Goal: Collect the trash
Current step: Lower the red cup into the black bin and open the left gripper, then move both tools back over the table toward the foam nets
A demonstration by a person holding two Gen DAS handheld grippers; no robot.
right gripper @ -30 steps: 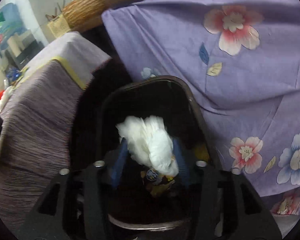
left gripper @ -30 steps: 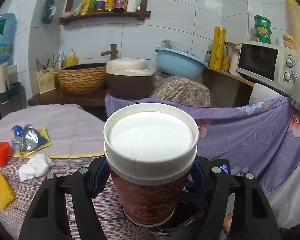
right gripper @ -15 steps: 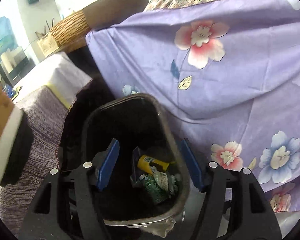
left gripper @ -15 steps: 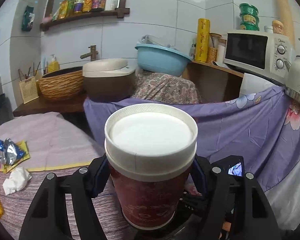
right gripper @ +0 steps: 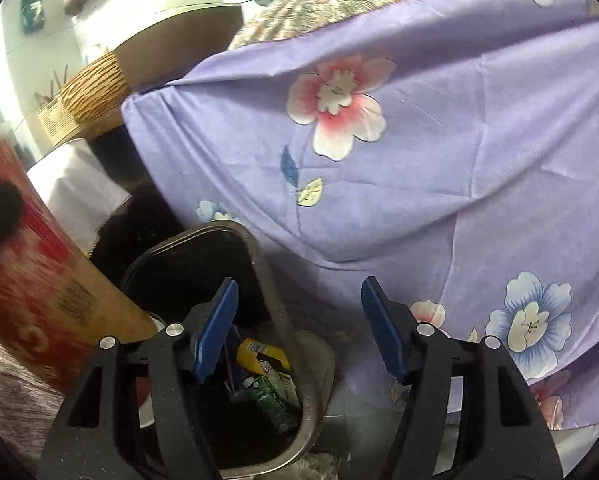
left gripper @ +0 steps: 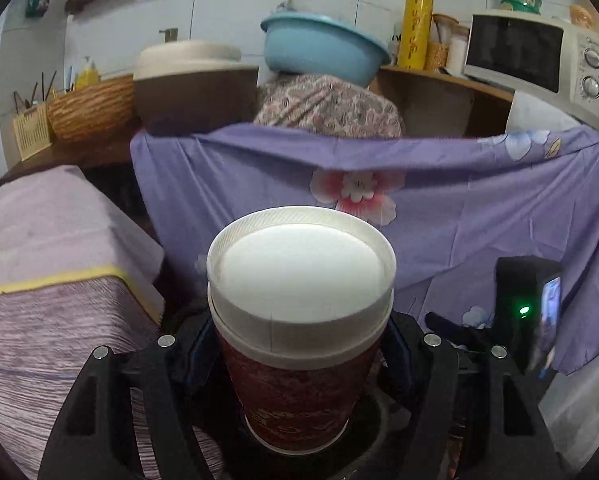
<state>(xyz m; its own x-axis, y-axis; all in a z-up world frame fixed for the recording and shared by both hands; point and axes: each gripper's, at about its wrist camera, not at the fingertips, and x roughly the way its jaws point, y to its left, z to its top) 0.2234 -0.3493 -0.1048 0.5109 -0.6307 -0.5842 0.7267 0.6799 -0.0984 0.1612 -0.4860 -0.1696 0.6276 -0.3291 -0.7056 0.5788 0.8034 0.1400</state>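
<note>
**Cup held over the bin, other claw empty**

At the far left of the left wrist view we see the table (left gripper: pixel 51 320) under its striped purple cloth, with a yellow band across it. In the middle, the left gripper (left gripper: pixel 299 344) is clamped on the paper cup (left gripper: pixel 299 364), a dark red cup with a white lid; its blue pads press the cup's sides just below the lid. The cup stands upright between the fingers. Beneath its base we make out a dark rounded rim, which looks like the trash bin, though little of it shows here. To the right hangs the purple floral sheet (left gripper: pixel 459 216), and far right on the counter sits a white microwave (left gripper: pixel 539 56). A blue basin (left gripper: pixel 323 48) rests further back, near the centre.

In the right wrist view, the same cup (right gripper: pixel 35 292) fills the left edge, blurred and tilted in the frame. Just right of it is the trash bin (right gripper: pixel 267 280), dark inside with a grey rim; a yellow package (right gripper: pixel 259 356) and a green wrapper (right gripper: pixel 271 396) lie in it. The right gripper (right gripper: pixel 299 328) has its jaws spread wide with nothing between them; its left finger is over the bin, its right finger over the sheet.
</note>
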